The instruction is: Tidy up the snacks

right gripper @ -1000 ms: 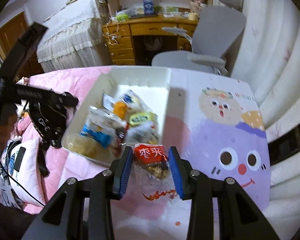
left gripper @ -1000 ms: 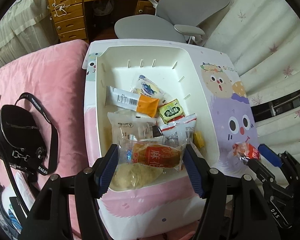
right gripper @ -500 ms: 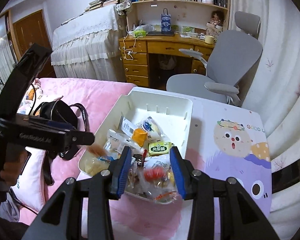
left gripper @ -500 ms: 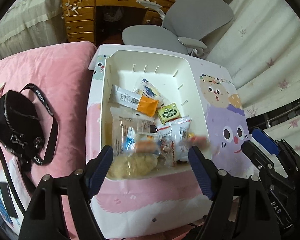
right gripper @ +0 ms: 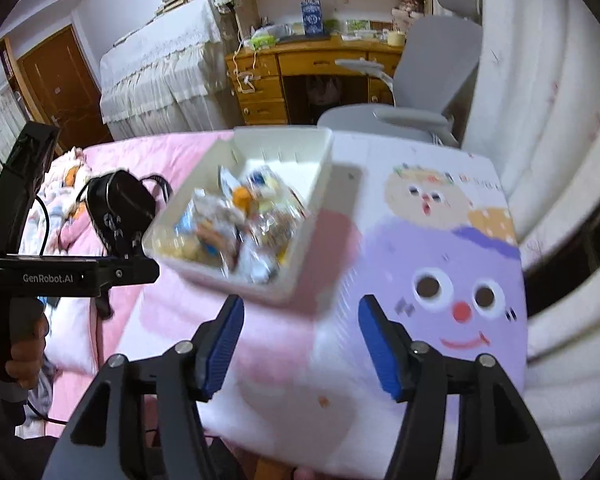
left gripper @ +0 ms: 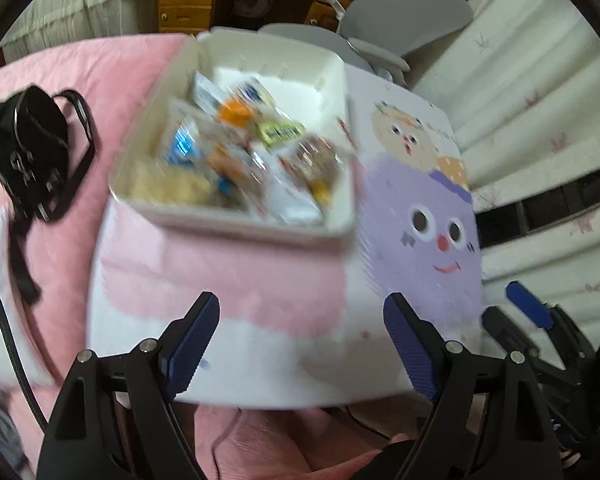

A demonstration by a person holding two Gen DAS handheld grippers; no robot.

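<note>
A white bin (left gripper: pixel 332 224) (right gripper: pixel 320 184) holds several wrapped snacks (left gripper: pixel 240 152) (right gripper: pixel 240 220), all blurred. It stands on a small table with a cartoon print (left gripper: pixel 428 216) (right gripper: pixel 440 272). My left gripper (left gripper: pixel 300 336) hangs over the table's near edge, well short of the bin; its jaws are opening and nothing is between them. My right gripper (right gripper: pixel 300 340) is also back over the near part of the table, its jaws opening and empty. In the left wrist view the right gripper's blue fingers (left gripper: pixel 528 308) show at the lower right.
A black handbag (left gripper: pixel 28 148) (right gripper: pixel 116 208) lies on the pink bedding (left gripper: pixel 100 80) left of the table. A grey office chair (right gripper: pixel 432 80) and a wooden desk (right gripper: pixel 300 76) stand behind the table. A hand (right gripper: pixel 24 344) holds the left gripper's handle.
Both grippers dropped their snack packets into the bin, opened, and drew back toward the table's near edge. The views are now motion-blurred.
</note>
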